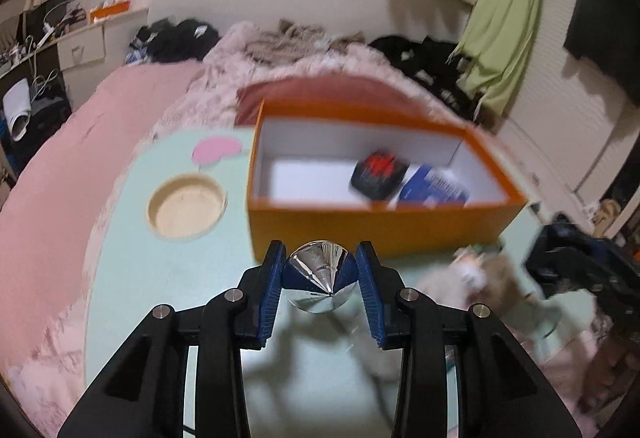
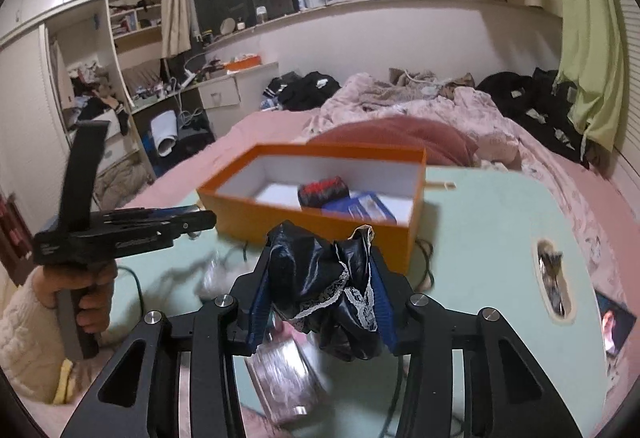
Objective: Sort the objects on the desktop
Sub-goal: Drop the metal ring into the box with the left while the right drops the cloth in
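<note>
My left gripper is shut on a shiny chrome cone-shaped object and holds it above the pale green table, just in front of the orange box. The box holds a black and red item and a blue packet. My right gripper is shut on a crumpled black satin cloth with white lace trim, held above the table in front of the orange box. The left gripper also shows in the right wrist view, at the left.
A round recessed cup holder and a pink shape are on the table's left. A fluffy beige toy lies to the right. A shiny packet, cables, an oval slot and a photo are on the table. Bedding surrounds the table.
</note>
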The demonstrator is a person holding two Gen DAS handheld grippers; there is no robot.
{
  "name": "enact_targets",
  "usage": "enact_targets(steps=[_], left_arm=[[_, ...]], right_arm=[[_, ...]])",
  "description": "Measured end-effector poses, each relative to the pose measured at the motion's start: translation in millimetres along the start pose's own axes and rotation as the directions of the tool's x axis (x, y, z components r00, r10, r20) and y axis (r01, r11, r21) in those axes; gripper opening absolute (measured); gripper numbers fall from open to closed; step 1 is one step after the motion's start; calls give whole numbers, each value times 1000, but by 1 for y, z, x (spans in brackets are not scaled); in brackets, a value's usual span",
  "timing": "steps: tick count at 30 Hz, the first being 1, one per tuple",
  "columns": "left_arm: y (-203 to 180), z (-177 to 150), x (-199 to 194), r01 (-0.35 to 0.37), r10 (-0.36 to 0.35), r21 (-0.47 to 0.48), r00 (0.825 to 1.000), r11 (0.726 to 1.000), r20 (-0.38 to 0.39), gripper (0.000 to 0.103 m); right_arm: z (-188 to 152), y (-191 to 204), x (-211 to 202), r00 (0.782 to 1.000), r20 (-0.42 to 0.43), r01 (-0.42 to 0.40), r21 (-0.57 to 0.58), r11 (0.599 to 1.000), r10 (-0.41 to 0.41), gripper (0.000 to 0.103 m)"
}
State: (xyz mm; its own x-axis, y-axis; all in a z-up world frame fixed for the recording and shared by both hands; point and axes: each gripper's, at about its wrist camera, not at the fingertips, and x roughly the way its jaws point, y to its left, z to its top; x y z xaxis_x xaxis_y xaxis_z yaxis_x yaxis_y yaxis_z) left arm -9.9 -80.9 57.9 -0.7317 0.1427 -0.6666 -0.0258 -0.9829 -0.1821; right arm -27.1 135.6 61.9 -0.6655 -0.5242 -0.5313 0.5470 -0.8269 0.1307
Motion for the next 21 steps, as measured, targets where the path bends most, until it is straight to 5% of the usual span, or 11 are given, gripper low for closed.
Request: enact_targets(steps=[6, 8, 9, 10, 11, 14, 21], left_arm=[[-8, 55, 3, -1, 1, -6, 998, 1000, 58, 38], [-4, 70, 15, -6, 8, -39, 998, 999, 57, 38], [-2, 73, 21, -7, 10, -53, 999, 999, 47, 48], [1, 73, 32, -18, 19, -71, 1000, 997, 16, 74], [3, 69, 47, -43, 40, -81, 998, 996, -39, 85], [-2, 48, 70, -99, 98, -3, 987, 995, -131, 88], [12, 35, 77, -22, 3, -116, 987, 993, -159, 93]], right_arm=[[54, -8, 40, 997, 23, 69, 14, 998, -69, 44], [61, -12, 52, 995, 23, 92, 19, 996, -93, 55], [60, -15, 62, 994, 6, 105, 18, 994, -105, 61], [57, -16, 69, 994, -17, 113, 15, 994, -112, 73], [52, -18, 76, 991, -44, 123, 10, 992, -123, 77], [32, -21, 89, 987, -109, 117, -9, 993, -117, 77], [21, -15, 89, 984, -102, 138, -66, 988, -144, 78]])
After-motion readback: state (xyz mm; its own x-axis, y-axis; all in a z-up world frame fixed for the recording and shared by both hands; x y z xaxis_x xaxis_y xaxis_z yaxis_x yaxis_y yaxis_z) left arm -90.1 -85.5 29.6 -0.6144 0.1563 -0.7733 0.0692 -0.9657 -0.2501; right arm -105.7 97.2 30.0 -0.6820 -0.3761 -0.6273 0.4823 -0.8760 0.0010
